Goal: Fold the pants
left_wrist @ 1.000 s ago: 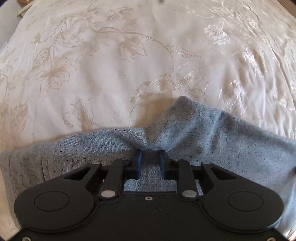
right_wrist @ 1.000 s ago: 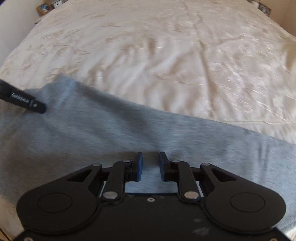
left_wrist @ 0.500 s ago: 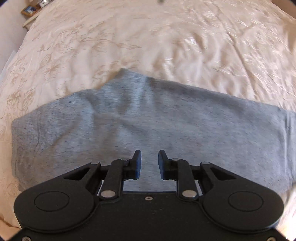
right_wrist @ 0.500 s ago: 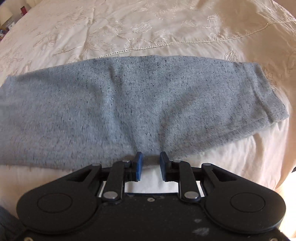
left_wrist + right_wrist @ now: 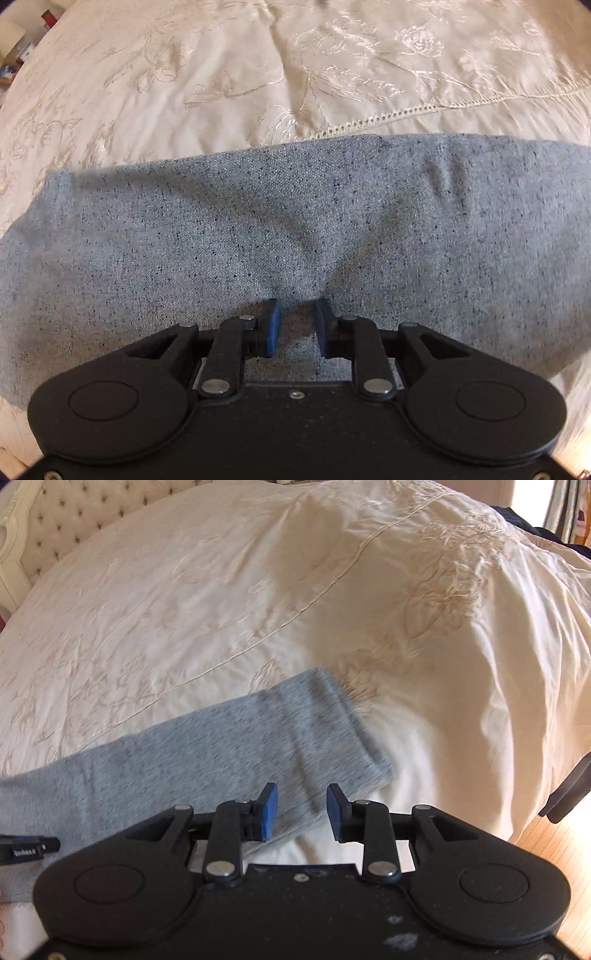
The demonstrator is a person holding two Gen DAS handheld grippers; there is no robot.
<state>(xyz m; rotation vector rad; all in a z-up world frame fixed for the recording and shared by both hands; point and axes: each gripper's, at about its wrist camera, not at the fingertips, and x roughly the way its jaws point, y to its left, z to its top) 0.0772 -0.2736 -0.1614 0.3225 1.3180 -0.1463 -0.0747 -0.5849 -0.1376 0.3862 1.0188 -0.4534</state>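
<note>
Left wrist view: gray pants [image 5: 295,229] lie flat across the cream embroidered bedspread [image 5: 221,74]. Left gripper [image 5: 296,314] fingers stand apart, pinching a small ridge of fabric. Right gripper [image 5: 302,805] fingers are opening over the leg's cuff, gripping nothing.

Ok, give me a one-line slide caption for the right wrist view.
Right gripper, fingers opening, above the hem end of grey pants laid on a cream embroidered bedspread.
</note>
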